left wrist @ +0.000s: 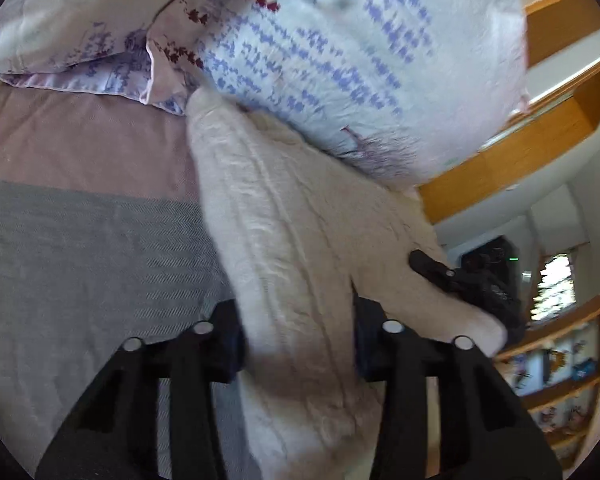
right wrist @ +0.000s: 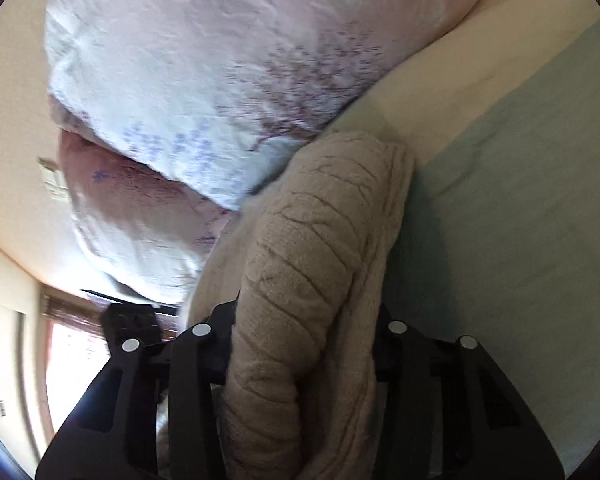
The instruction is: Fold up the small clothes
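Left hand-held gripper (left wrist: pixel 300 344) and right hand-held gripper (right wrist: pixel 304 340) each clamping one beige knit garment (left wrist: pixel 284 216), seemingly two floral pillows (left wrist: pixel 340 52) behind

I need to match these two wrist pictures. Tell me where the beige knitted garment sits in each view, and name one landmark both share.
Left wrist: the beige knitted garment runs from the centre down between the left gripper fingers.
Right wrist: it fills the lower centre, bunched between the right gripper fingers.
Shared landmark: the flower-printed pillow just above the garment in both.
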A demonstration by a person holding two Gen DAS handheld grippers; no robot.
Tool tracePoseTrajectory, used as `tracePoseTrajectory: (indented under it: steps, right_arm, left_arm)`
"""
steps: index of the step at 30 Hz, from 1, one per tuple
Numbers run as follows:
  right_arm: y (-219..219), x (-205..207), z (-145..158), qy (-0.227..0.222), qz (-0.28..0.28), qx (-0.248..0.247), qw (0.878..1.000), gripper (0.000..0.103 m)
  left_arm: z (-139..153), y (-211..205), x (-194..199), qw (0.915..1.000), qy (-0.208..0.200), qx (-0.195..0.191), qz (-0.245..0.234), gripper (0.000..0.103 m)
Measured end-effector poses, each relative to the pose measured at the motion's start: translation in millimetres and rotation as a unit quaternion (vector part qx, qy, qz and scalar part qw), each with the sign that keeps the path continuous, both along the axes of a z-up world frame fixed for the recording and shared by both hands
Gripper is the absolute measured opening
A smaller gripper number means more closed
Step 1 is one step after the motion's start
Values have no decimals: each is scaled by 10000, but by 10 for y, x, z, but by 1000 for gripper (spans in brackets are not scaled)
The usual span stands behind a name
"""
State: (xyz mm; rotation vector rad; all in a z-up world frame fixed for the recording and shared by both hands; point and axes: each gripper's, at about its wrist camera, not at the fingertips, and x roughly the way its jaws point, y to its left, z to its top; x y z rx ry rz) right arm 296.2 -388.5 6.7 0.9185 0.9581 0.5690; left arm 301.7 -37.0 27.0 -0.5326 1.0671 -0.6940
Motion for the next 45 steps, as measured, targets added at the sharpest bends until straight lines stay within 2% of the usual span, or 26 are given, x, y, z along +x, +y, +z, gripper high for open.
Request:
tracePoseTrajectory:
  steps: [2,4,7,8,9,12,14,16,17,19,21,23,25,27,29,32,33,34,36,37,39,40,42,43,44,45]
  right_arm:
    - [195,-31,69,-147,340,279,9989,43]
    - [513,-40,114,-224,774,348,9961,43]
    - [1220,-3,118,-207,1438,-372,9887,49]
    - [1316,7,92,-106,1455,-649,9872,56]
    - [1342,11,76,-28,1324,-907,9870,63]
    - [1057,-63,161,-220,706,-676,9950,65]
    - [907,-133,227,-465,413,-376,9974,66]
    - [961,-157,235,-527,554,-223,9968,66]
    - [1020,-188,209,-472,723,-264,9959,66]
    - [1299,-139,84,-247,1129,-618,9914,38]
    - [1396,-132,107,-407,983,-864,9906,27]
    - [1255,-145,183,-551,649,-788,9932,20]
    - [1161,-136,135,-454,350,-979,9935,15]
    - [1176,-110,73,-285,410,-1036,9934,15]
    - [1317,-125,126,-390,339,-1372,9892,16]
    - [1369,-355,332,-628,-150,-2211,9731,39]
    - [1369,-508,455,-839,-408,-2410,9660,42]
    - [1366,-695,592,-1176,-561,-2403,9619,42]
    - [1370,-1028,764,-1700,-406,-2030,9634,42]
    - [1423,-1184,844,-1926,-218,-1847,9635,42]
    - [1631,-1351,955,-2234,151,-1873,9564,45]
    - [1755,-1432,964,-2299,288,-2107,9497,47]
    - [1932,-1485,882,-2172,460,-2825,9332,55]
    - [2095,-1396,760,-1778,575,-3403,9216,55]
    - [2038,-1468,571,-1356,704,-3856,9099,57]
    - [2076,-1501,508,-1427,613,-4024,9022,60]
  left_arm:
    - [170,242,-104,9998,-158,12,-116,36]
    - [391,576,-317,9966,-697,439,-26,37]
    - [475,900,-319,9869,-934,1260,374,48]
    - [506,1027,-347,9758,-1062,1773,719,49]
    - [544,1107,-397,9694,-1210,1947,879,49]
    - [778,1140,-717,9576,-2010,1826,964,68]
    - [880,956,-909,9501,-2459,1792,692,74]
    - [848,639,-1080,9461,-2656,1845,157,76]
    - [809,523,-1115,9460,-2658,1858,-33,76]
    - [656,213,-1129,9458,-2592,1899,-466,76]
    - [449,73,-1168,9478,-2417,1937,-758,75]
    - [253,34,-1230,9521,-2203,1912,-921,62]
    - [97,26,-1297,9551,-2033,1878,-1057,55]
    - [14,11,-1360,9508,-2096,2002,-1095,54]
    - [6,-12,-1419,9455,-2196,2132,-1115,54]
    - [83,35,-1473,9428,-2272,2220,-1014,56]
    - [152,124,-1517,9444,-2293,2166,-933,60]
    - [210,203,-1580,9464,-2322,2072,-865,72]
    - [283,395,-1709,9514,-2383,1859,-587,85]
    - [302,485,-1753,9537,-2367,1799,-459,85]
    - [299,637,-1784,9589,-2230,1748,-153,88]
    - [275,709,-1793,9603,-2116,1818,65,93]
    - [240,798,-1818,9561,-2032,2057,473,100]
    - [219,833,-1832,9544,-2003,2139,576,100]
    - [205,848,-1830,9539,-1963,2184,616,100]
    - [182,862,-1832,9527,-1905,2265,684,100]
